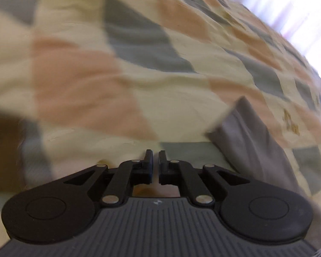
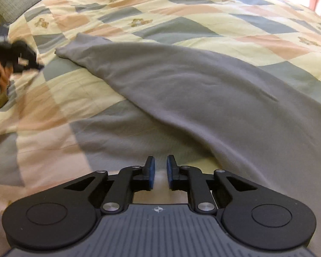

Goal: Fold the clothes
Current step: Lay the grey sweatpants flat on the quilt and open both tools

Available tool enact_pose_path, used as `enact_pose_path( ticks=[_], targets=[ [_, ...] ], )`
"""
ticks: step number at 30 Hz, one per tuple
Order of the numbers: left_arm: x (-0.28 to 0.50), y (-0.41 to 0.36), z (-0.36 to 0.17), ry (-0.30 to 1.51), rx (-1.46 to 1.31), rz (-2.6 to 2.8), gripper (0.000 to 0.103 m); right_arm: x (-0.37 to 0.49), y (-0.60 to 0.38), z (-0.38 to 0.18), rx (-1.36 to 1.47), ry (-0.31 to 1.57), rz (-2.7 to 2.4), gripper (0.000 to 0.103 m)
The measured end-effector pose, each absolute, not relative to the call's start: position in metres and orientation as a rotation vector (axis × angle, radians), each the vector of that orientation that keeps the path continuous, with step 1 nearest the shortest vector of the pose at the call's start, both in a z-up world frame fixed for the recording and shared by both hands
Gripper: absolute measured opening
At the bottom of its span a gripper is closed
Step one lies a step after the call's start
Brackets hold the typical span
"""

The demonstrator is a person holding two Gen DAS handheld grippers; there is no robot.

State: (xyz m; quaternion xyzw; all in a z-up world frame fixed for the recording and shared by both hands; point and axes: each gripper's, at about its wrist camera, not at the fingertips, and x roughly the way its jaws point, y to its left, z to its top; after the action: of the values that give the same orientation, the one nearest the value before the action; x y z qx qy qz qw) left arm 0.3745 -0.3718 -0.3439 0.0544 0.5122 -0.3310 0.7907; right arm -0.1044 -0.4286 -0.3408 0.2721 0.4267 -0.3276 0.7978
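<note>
Lying spread across the patchwork quilt [image 2: 139, 8] toward its near edge, a grey garment [image 2: 203, 90], one narrow end reaching out to the left side of the bed, the bulk running off the right of the right wrist view (most likely laid flat so a fold can start). Right gripper [image 2: 159, 172] hovering just short of the garment's near hem, fingers parted by a narrow gap, blue pads [image 2: 152, 171] bare, nothing between them; probably poised to pinch that hem. Left gripper [image 1: 155, 167] over bare quilt, jaws almost together with only a slit showing, nothing visibly caught in them; only a corner of the garment in that view, near the right. Seen from the right wrist view, that same tool with the holding hand [image 2: 2, 72] at the far left edge of the bed, well apart from the cloth, too smeared to read. Left wrist view heavily blurred, patches streaked, so the garment's seams and shape hard to make out there. A grey pillow [image 2: 15, 0] at the far left corner. Type of garment unclear; sleeves or legs not distinguishable.
</note>
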Motion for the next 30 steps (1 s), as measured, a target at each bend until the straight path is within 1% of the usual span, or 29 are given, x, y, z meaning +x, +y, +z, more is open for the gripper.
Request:
enact_pose_path(
  ticks=[1, 2, 3, 6, 7, 8, 9, 11, 12, 14, 15, 16, 18, 20, 21, 22, 23, 24, 26, 27, 28, 30],
  targets=[
    [0.367, -0.370, -0.337, 1.091, 0.102, -0.752, 0.003, -0.109, -0.422, -0.336, 0.594, 0.915, -0.719, 0.031],
    [0.358, -0.371, -0.330, 1.078, 0.103, -0.801, 0.005, -0.115, -0.415, -0.331, 0.606, 0.914, -0.736, 0.032],
    [0.346, -0.377, -0.324, 1.066, 0.114, -0.861, 0.010, -0.121, -0.408, -0.327, 0.621, 0.917, -0.752, 0.033],
    [0.313, -0.409, -0.315, 1.028, 0.131, -1.052, 0.015, -0.137, -0.385, -0.319, 0.680, 0.932, -0.799, 0.033],
    [0.305, -0.424, -0.316, 1.005, 0.155, -1.102, 0.024, -0.142, -0.377, -0.316, 0.701, 0.930, -0.809, 0.033],
    [0.299, -0.439, -0.323, 0.975, 0.242, -1.081, 0.028, -0.147, -0.370, -0.314, 0.723, 0.929, -0.819, 0.033],
    [0.294, -0.455, -0.332, 0.942, 0.341, -1.044, 0.029, -0.152, -0.362, -0.312, 0.742, 0.924, -0.828, 0.033],
    [0.291, -0.479, -0.348, 0.879, 0.515, -0.947, 0.023, -0.163, -0.351, -0.306, 0.763, 0.925, -0.842, 0.033],
    [0.295, -0.478, -0.348, 0.854, 0.539, -0.879, 0.019, -0.169, -0.346, -0.304, 0.766, 0.939, -0.856, 0.034],
    [0.302, -0.462, -0.330, 0.840, 0.515, -0.760, 0.020, -0.184, -0.340, -0.299, 0.778, 0.955, -0.900, 0.035],
    [0.302, -0.448, -0.318, 0.830, 0.505, -0.727, 0.030, -0.196, -0.338, -0.295, 0.792, 0.943, -0.930, 0.039],
    [0.296, -0.434, -0.306, 0.823, 0.513, -0.720, 0.034, -0.210, -0.335, -0.291, 0.812, 0.928, -0.959, 0.047],
    [0.272, -0.402, -0.282, 0.828, 0.550, -0.755, 0.034, -0.240, -0.332, -0.286, 0.869, 0.893, -1.011, 0.051],
    [0.232, -0.363, -0.259, 0.862, 0.586, -0.807, 0.041, -0.263, -0.328, -0.283, 0.917, 0.875, -1.041, 0.051],
    [0.208, -0.343, -0.248, 0.895, 0.606, -0.833, 0.048, -0.274, -0.326, -0.280, 0.935, 0.866, -1.047, 0.052],
    [0.183, -0.322, -0.236, 0.928, 0.626, -0.859, 0.051, -0.282, -0.322, -0.276, 0.944, 0.857, -1.042, 0.055],
    [0.155, -0.303, -0.225, 0.951, 0.644, -0.892, 0.051, -0.291, -0.318, -0.272, 0.954, 0.849, -1.036, 0.056],
    [0.125, -0.283, -0.214, 0.973, 0.662, -0.925, 0.054, -0.299, -0.314, -0.268, 0.964, 0.840, -1.031, 0.057],
    [0.072, -0.251, -0.197, 1.003, 0.688, -0.955, 0.064, -0.313, -0.305, -0.256, 0.967, 0.823, -1.013, 0.063],
    [0.047, -0.235, -0.190, 1.024, 0.678, -0.967, 0.067, -0.321, -0.299, -0.246, 0.960, 0.811, -1.010, 0.066],
    [0.028, -0.222, -0.183, 1.044, 0.664, -0.973, 0.067, -0.328, -0.292, -0.237, 0.951, 0.798, -1.007, 0.071],
    [-0.006, -0.198, -0.169, 1.082, 0.636, -0.983, 0.067, -0.341, -0.279, -0.220, 0.936, 0.780, -1.001, 0.075]
  ],
)
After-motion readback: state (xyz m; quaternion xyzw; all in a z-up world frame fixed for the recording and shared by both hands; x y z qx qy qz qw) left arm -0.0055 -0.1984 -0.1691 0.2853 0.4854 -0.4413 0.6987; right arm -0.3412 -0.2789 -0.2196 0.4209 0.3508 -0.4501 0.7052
